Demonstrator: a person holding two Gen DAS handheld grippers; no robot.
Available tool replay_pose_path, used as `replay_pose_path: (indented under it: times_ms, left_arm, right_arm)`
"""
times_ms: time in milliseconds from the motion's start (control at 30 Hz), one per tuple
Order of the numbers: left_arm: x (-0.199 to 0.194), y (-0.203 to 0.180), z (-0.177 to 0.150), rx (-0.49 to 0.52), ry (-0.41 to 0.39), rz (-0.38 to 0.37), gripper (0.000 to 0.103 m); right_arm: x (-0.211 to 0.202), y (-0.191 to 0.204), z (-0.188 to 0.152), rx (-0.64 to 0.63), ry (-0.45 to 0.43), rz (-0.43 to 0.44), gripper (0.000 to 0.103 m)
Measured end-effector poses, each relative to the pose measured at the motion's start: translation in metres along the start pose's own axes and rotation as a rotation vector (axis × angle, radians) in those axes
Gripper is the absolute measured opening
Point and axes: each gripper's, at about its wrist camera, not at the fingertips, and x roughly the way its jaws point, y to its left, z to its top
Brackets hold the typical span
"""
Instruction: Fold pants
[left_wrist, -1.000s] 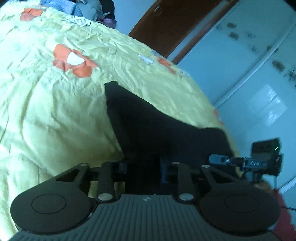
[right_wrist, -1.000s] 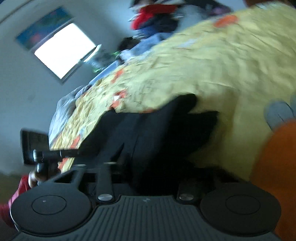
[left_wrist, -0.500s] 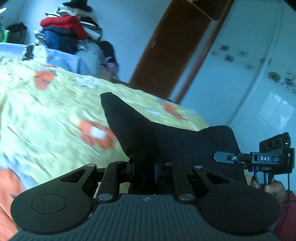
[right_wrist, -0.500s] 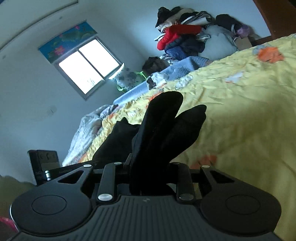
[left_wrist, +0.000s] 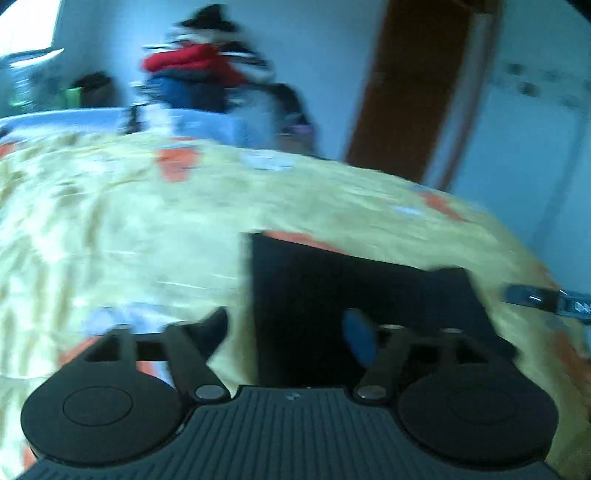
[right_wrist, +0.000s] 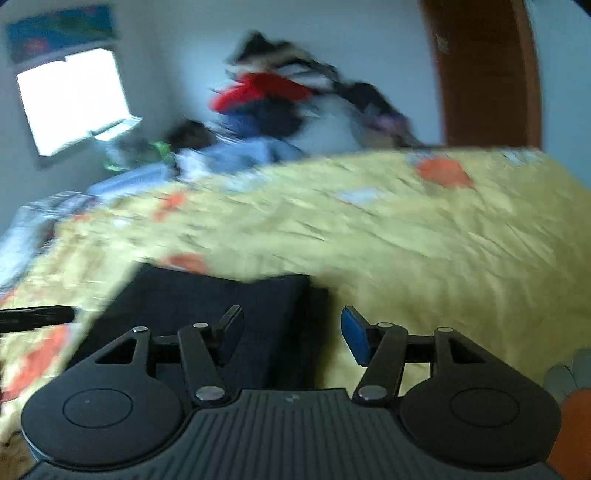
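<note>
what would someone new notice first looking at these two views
The black pants lie folded into a dark block on the yellow flowered bedspread, just ahead of both grippers. The left gripper and right gripper have just been opening, and both stand open with nothing pinched between the pads. Behind the bed, a heap of clothes topped with red is stacked against the wall, left of a brown door.

Left gripper (left_wrist: 290, 328): jaws spread wide, just been opening, nothing pinched between them; pointing forward and somewhat down. Right gripper (right_wrist: 291, 334): jaws parted, also just been opening, nothing gripped; same downward tilt. Each gripper's fingertip shows at the edge of the other's view, off to the side of the jaws.
</note>
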Motion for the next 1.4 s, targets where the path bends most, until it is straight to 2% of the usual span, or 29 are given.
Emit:
replay_pose_path:
  times_ms: [67,133,200,300,333,367,400,433,467,533,600,667,767,867,1033,1167,1267,1300,1400]
  left_arm:
    - [0.006,-0.017,-0.007,0.041,0.042,-0.041,0.082]
    - [0.02,-0.029,-0.017,0.089,0.107,0.005,0.081]
    - [0.023,-0.029,-0.025,0.091,0.119,0.07,0.08]
    - [0.003,-0.024,-0.023,0.036,0.081,0.068,0.081]
    - [-0.01,-0.024,-0.024,0.03,0.06,0.062,0.085]
    - [-0.017,-0.028,-0.024,0.033,0.05,0.066,0.089]
    - [-0.021,-0.032,-0.027,0.039,0.041,0.073,0.097]
    - [-0.023,-0.036,-0.03,0.045,0.035,0.082,0.1]
    - [-0.024,-0.04,-0.033,0.052,0.04,0.091,0.1]
    - [-0.02,-0.049,-0.041,0.063,0.086,0.114,0.1]
    - [-0.021,-0.054,-0.049,0.058,0.107,0.124,0.1]
    - [-0.028,-0.058,-0.058,0.05,0.103,0.135,0.1]
    - [-0.036,-0.064,-0.069,0.054,0.101,0.131,0.1]
    - [-0.042,-0.071,-0.08,0.075,0.103,0.143,0.1]
    - [-0.046,-0.078,-0.097,0.096,0.12,0.206,0.1]
    - [-0.045,-0.08,-0.107,0.113,0.111,0.261,0.1]
    - [-0.045,-0.079,-0.11,0.108,0.099,0.268,0.101]
    - [-0.045,-0.079,-0.111,0.104,0.093,0.27,0.101]
    - [-0.044,-0.078,-0.112,0.097,0.086,0.274,0.103]
  right_arm:
    - [0.001,0.018,-0.005,-0.027,0.037,0.143,0.057]
    - [0.013,0.032,-0.017,-0.078,0.107,0.18,0.057]
    - [0.03,0.039,-0.028,-0.126,0.162,0.108,0.056]
    - [0.019,0.045,-0.03,-0.119,0.13,0.018,0.059]
    - [0.009,0.049,-0.029,-0.113,0.103,0.014,0.059]
    - [-0.001,0.055,-0.03,-0.112,0.073,0.051,0.062]
    - [-0.011,0.057,-0.033,-0.107,0.068,0.09,0.066]
    - [-0.011,0.06,-0.036,-0.101,0.078,0.117,0.074]
    - [-0.007,0.062,-0.039,-0.101,0.097,0.122,0.077]
    - [0.003,0.066,-0.051,-0.118,0.143,0.076,0.077]
    - [-0.008,0.071,-0.056,-0.099,0.128,0.055,0.077]
    - [-0.025,0.077,-0.054,-0.073,0.1,0.07,0.079]
    - [-0.048,0.09,-0.054,-0.057,0.066,0.029,0.103]
    - [-0.061,0.103,-0.063,-0.074,0.059,-0.046,0.103]
    - [-0.077,0.119,-0.083,-0.087,0.071,-0.053,0.103]
    - [-0.071,0.116,-0.095,-0.068,0.096,-0.073,0.103]
    - [-0.062,0.11,-0.104,-0.067,0.096,-0.123,0.103]
    - [-0.056,0.102,-0.108,-0.031,0.112,-0.143,0.103]
    - [-0.052,0.093,-0.112,0.017,0.124,-0.139,0.103]
